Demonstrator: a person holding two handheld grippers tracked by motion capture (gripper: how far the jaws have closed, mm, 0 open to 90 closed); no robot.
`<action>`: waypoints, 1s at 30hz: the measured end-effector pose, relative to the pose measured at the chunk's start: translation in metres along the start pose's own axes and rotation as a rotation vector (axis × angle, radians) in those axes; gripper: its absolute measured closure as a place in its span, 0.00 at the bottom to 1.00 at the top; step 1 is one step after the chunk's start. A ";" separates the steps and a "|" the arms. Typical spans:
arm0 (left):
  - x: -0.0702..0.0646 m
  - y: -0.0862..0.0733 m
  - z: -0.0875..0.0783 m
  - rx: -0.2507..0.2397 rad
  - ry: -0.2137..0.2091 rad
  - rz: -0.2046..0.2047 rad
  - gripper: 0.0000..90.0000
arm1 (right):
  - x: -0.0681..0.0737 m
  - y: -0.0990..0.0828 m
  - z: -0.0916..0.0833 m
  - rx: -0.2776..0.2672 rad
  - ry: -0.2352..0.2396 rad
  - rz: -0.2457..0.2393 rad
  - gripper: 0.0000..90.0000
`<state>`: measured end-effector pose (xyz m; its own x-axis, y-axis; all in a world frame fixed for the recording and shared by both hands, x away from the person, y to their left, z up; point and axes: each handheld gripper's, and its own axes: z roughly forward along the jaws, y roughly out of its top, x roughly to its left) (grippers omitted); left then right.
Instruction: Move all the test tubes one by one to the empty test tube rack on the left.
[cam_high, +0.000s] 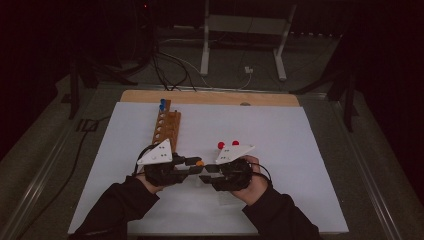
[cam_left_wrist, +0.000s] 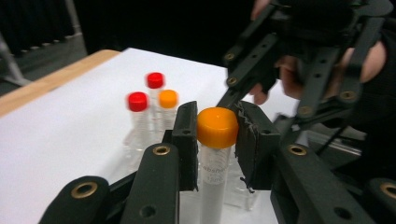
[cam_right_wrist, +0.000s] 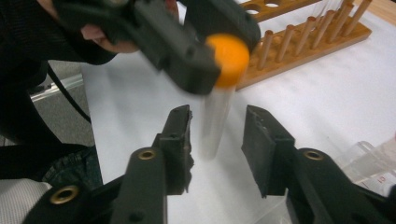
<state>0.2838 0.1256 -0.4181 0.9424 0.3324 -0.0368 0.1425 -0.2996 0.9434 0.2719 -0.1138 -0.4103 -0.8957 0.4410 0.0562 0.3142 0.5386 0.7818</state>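
A clear tube with an orange cap (cam_left_wrist: 217, 127) hangs upright above the white sheet, and my left gripper (cam_left_wrist: 215, 135) is shut on that cap. In the high view the orange cap (cam_high: 200, 163) shows between the two hands. My right gripper (cam_right_wrist: 217, 128) is open, its pads standing either side of the tube's clear body (cam_right_wrist: 212, 123) without touching it. The left gripper's jaws (cam_right_wrist: 187, 51) reach in from above in the right gripper view. A wooden tube rack (cam_high: 165, 127) lies to the far left, with blue-capped tubes (cam_high: 162, 104) at its far end.
Two red-capped tubes (cam_left_wrist: 137, 101) and another orange-capped one (cam_left_wrist: 168, 98) stand together on the sheet beyond the left gripper. The red caps (cam_high: 220, 145) sit just behind the right hand. The white sheet (cam_high: 290, 130) covers the table, with a wooden edge (cam_high: 210, 96) at the back.
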 end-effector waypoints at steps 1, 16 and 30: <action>0.002 0.001 -0.002 -0.005 0.008 -0.001 0.80 | -0.001 -0.001 -0.002 -0.008 -0.008 0.003 0.60; 0.028 0.025 -0.030 -0.052 0.152 -0.008 0.80 | -0.009 -0.009 -0.029 -0.129 -0.114 0.053 0.21; 0.061 0.040 -0.053 -0.099 0.309 -0.027 0.80 | -0.012 -0.013 -0.040 -0.195 -0.083 0.099 0.00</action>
<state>0.3306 0.1809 -0.3647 0.8003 0.5991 0.0249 0.1221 -0.2034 0.9715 0.2662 -0.1543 -0.3961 -0.8319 0.5470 0.0938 0.3257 0.3444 0.8805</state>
